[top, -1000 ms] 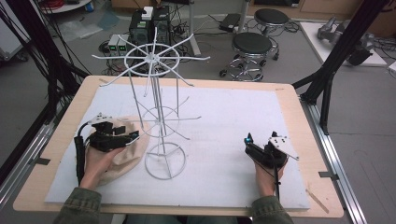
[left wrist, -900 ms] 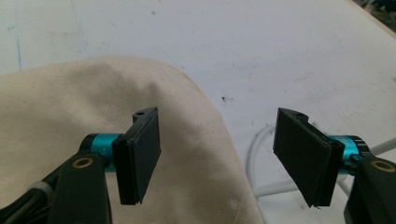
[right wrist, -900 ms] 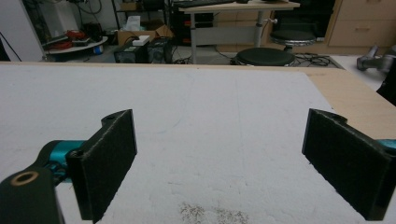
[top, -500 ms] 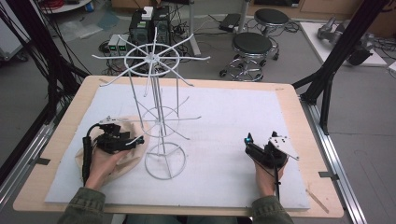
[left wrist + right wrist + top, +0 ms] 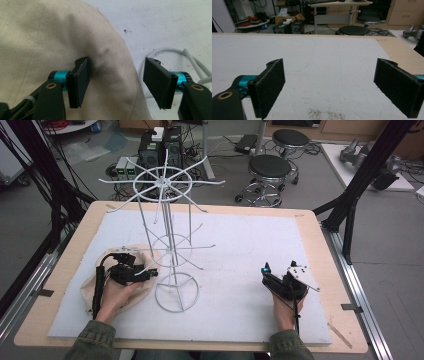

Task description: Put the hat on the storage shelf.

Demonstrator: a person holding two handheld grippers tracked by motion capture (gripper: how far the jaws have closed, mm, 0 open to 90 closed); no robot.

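Observation:
A beige cloth point(image 5: 86, 287) lies crumpled on the white mat point(image 5: 240, 245) at the left, next to the base ring of a tall white wire rack point(image 5: 170, 240). My left gripper point(image 5: 149, 271) hovers low over the cloth's right edge. In the left gripper view its jaws point(image 5: 116, 82) straddle a raised fold of the cloth point(image 5: 50, 37). They have just been closing, but both pads still stand apart from the fold. The rack's wire ring point(image 5: 160, 51) lies just beyond. My right gripper point(image 5: 265, 270) rests on the mat at the right, open point(image 5: 329, 85) and with nothing between its pads.
The rack's arms spread wide above the table's middle and left. The wooden table edge point(image 5: 320, 235) frames the mat. Black frame poles stand at both sides, with stools point(image 5: 270, 167) and computer boxes on the floor behind.
My left gripper has sunk toward the cloth and shifted slightly toward the rack's base. The right gripper has stayed where it was.

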